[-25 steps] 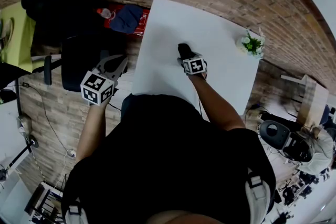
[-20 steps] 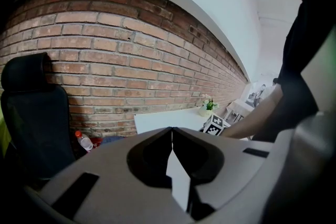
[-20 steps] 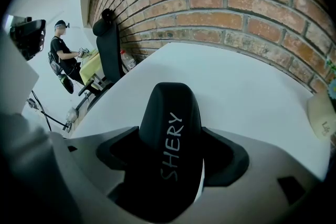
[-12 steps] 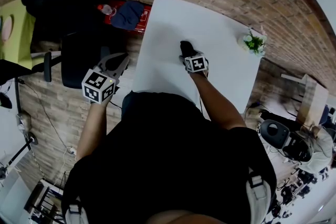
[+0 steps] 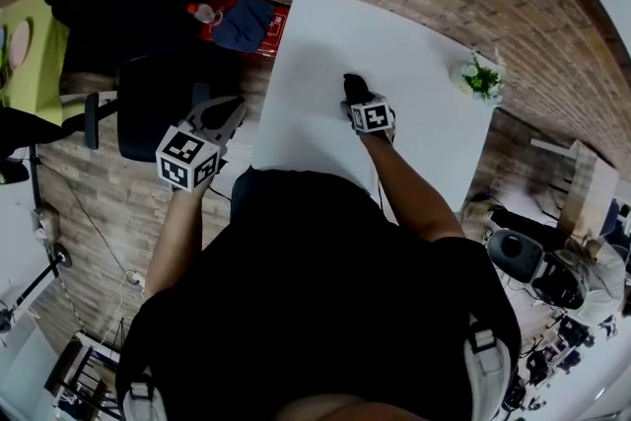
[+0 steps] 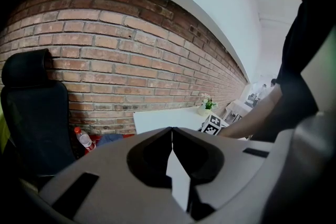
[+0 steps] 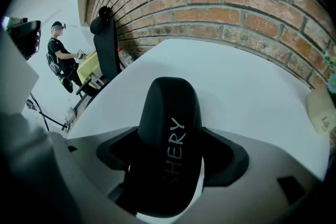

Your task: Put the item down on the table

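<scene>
Chair (image 5: 148, 108): one, black, padded, with a tall headrest; stands on the floor left of the worktop.
Bottle (image 5: 202, 14): one, clear plastic, red cap; by the brick wall (image 6: 131, 55), beside a bunched blue cloth (image 5: 244, 23).
Left gripper (image 5: 235, 106): one of two, grey moulded plastic, with a cube of black-and-white square markers at its rear; held off the worktop's left edge, above the floor; jaws pressed together tip to tip, nothing between them.
Worktop (image 5: 414, 64): one, white, smooth, flat, rectangular; bare but for the plant and the item.
Item (image 7: 168, 128): one, black, matte, smooth, rounded like a long dome, with pale letters reading "SHERY" along its top; near the middle of the worktop, low over the white surface, in the right jaws; touching the surface or not, cannot tell.
Right gripper (image 7: 170, 157): the second, same grey plastic and marker cube; jaws clamped on the item's two sides.
Plant (image 5: 481, 79): one, small, green leaves with pale flowers, in a white pot; at the worktop's far right corner, well apart from the item.
</scene>
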`<move>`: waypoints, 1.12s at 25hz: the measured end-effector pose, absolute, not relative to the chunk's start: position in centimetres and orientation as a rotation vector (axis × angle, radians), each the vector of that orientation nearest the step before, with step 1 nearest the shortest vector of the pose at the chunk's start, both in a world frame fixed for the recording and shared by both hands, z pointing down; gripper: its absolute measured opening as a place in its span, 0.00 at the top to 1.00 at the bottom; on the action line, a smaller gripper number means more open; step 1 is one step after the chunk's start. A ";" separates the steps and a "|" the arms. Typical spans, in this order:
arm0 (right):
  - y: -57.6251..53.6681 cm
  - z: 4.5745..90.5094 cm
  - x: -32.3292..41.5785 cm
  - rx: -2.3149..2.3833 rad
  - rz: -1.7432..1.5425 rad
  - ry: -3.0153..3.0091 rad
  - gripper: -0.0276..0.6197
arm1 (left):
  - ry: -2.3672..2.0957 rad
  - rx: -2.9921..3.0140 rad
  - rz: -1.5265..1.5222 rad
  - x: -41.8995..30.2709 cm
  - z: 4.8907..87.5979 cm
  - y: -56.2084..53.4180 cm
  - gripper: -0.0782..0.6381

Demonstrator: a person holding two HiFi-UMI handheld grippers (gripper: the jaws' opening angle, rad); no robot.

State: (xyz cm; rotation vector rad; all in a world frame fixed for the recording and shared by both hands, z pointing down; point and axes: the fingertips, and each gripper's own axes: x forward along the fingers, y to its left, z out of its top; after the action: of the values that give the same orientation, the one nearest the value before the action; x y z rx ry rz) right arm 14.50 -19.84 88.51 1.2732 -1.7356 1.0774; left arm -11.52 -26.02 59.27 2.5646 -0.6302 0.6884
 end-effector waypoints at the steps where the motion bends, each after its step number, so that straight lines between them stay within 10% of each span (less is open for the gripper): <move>1: -19.8 88.5 14.4 1.274 1.078 -1.735 0.38 | -0.628 2.565 0.689 -11.5 59.3 -25.9 0.88; 28: -20.1 88.8 14.0 1.262 1.121 -1.774 0.38 | -0.620 2.576 0.677 -11.4 58.9 -25.1 0.88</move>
State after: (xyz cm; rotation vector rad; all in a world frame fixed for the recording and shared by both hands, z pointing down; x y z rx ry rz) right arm 14.03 -20.11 88.76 1.2624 -1.7737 1.1206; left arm -11.45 -25.12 58.85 2.5759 -0.6203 0.6773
